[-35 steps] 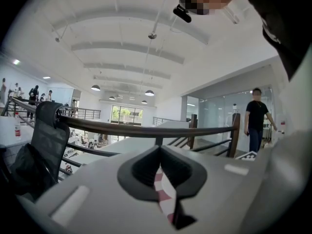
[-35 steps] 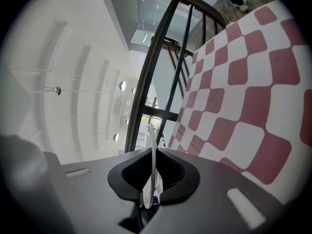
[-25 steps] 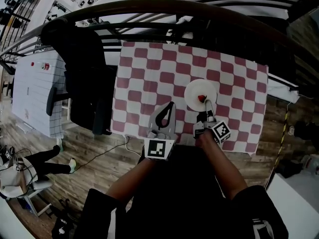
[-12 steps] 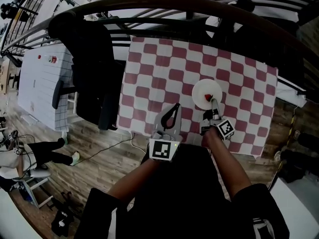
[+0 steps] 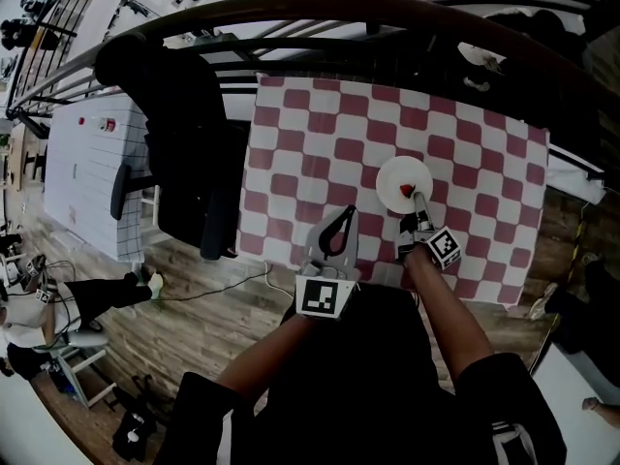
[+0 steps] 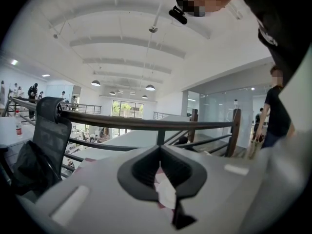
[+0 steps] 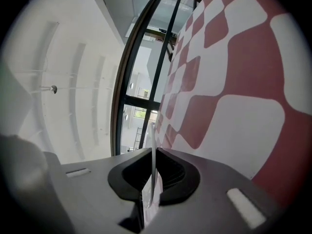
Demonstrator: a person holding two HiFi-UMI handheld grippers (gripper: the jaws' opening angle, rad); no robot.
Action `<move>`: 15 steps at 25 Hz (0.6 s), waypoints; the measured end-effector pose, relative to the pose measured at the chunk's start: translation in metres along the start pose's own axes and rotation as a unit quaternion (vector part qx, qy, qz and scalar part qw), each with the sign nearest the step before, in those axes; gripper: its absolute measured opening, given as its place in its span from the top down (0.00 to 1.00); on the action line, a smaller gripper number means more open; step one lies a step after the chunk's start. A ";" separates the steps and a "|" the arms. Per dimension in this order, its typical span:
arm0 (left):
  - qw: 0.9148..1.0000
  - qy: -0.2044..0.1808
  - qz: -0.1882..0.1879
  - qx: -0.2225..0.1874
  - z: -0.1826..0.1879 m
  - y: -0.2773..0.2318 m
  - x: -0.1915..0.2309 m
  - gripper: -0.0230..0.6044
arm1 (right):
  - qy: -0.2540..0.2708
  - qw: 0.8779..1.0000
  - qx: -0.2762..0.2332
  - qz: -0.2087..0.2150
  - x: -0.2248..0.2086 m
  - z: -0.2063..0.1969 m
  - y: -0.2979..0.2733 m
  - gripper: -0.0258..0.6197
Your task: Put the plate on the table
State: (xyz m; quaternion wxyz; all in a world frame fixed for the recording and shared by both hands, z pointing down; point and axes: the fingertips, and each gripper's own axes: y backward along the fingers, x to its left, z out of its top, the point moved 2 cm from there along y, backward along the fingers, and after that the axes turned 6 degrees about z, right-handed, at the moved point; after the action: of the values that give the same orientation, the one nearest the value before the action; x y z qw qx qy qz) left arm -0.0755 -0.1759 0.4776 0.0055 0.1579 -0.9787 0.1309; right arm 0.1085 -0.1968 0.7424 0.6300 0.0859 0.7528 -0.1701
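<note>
Currently: plate (image 5: 395,172) clamped by its near rim in the right gripper (image 5: 419,204), low over the checkered table (image 5: 310,143); contact with the cloth cannot be confirmed.

The thin rim is seen pinched edge-on between the jaws, with the plate held parallel to the cloth. Risk is judged as follows: if the grip is released before the plate is seated, it could drop and tip, and the small red item (image 5: 403,191) lying on it beside the jaws could be thrown off; a rolled wrist would cause the same. Left of the plate, near but apart, the left gripper (image 5: 346,213) is held with jaws together and empty. Nothing is noted on the cloth around the plate to obstruct the set-down. Well left of the plate a black chair (image 5: 184,143) is placed; beyond the plate, a dark railing (image 5: 291,13).
</note>
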 end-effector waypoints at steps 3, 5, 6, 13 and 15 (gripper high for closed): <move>1.000 -0.001 0.003 -0.002 0.001 -0.002 0.001 0.95 | -0.004 1.000 0.002 -0.003 -0.007 0.000 -0.004 0.93; 1.000 0.001 0.006 0.001 0.001 -0.003 0.003 0.95 | 0.000 1.000 0.007 -0.006 -0.010 -0.002 -0.005 0.93; 1.000 0.002 0.008 0.003 0.001 -0.004 0.005 0.95 | 0.003 1.000 0.009 -0.008 -0.011 -0.002 -0.005 0.93; 1.000 0.004 0.009 0.001 0.002 -0.015 0.005 0.95 | 0.009 0.999 0.026 -0.023 -0.017 -0.011 -0.008 0.93; 1.000 0.009 0.012 0.003 0.001 -0.018 0.006 0.95 | 0.010 0.999 0.033 -0.024 -0.017 -0.013 -0.010 0.93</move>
State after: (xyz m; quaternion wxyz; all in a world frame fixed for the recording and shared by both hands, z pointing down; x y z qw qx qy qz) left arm -0.0753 -0.1949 0.4813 0.0124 0.1450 -0.9801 0.1354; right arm 0.0961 -0.1995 0.7628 0.6151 0.0906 0.7547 -0.2093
